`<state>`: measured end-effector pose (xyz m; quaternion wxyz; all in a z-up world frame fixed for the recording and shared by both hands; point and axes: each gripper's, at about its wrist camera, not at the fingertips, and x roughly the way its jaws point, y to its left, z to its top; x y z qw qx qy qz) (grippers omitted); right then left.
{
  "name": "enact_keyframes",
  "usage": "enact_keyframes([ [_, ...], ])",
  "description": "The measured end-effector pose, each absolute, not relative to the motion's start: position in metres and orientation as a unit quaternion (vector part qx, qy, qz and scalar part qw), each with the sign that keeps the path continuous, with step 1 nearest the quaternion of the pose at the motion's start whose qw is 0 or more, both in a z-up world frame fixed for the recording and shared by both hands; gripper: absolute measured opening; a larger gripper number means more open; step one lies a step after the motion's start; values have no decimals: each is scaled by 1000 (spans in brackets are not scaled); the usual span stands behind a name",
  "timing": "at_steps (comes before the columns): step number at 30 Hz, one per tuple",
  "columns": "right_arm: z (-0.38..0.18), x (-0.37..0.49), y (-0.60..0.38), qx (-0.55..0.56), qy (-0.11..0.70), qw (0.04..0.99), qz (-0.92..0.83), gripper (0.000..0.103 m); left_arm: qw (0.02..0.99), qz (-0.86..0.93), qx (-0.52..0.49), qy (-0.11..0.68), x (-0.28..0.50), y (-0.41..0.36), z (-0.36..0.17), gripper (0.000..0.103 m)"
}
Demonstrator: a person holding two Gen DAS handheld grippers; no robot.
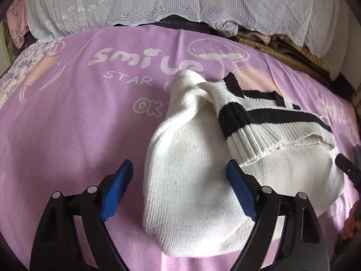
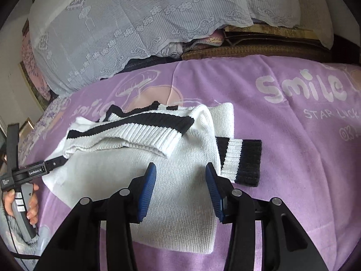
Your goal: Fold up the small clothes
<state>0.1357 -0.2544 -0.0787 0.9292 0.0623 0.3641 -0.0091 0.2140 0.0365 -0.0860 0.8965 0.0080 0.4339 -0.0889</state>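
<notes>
Presently I am holding both claws parted and empty above the folded white knitted sweater with black-striped ribbed cuffs [image 1: 191,192], which is lying on the lilac printed blanket [image 1: 67,135]. Left gripper [image 1: 179,171] is standing wide; right gripper [image 2: 180,174] is standing narrower, pads touching nothing.

R gripper [image 2: 180,188] w/ blue fingers [image 2: 147,194] apart, nothing pinched btwn them, over the lower part of a white knit sweater [image 2: 180,207]. Sweater lies partly folded on a purple blanket [image 2: 282,158] w/ "Smile" print; ribbed black-striped hem [image 2: 140,133] doubled over on top, black-and-white cuff [image 2: 242,161] sticking out to the right. At left edge, a hand [image 2: 30,205] holds the other gripper's handle [image 2: 21,212], its black bar touching the sweater's left edge. White lace cloth [image 2: 135,22] behind.
</notes>
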Motion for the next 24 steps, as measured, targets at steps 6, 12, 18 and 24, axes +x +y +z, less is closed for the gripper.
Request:
enact_keyframes([
  [6, -62, 204, -252, 60, 351, 934, -22, 50, 914, -15, 1, 405, 261, 26, -62, 86],
  [12, -62, 205, -291, 207, 306, 929, -22, 51, 907, -15, -129, 400, 260, 62, -58, 86],
  [18, -56, 218, -259, 196, 314, 928, 44, 51, 911, -88, -94, 391, 261, 17, -47, 87],
  [24, -90, 244, -271, 203, 350, 915, 3, 50, 887, 45, -68, 455, 315, 18, -92, 97],
])
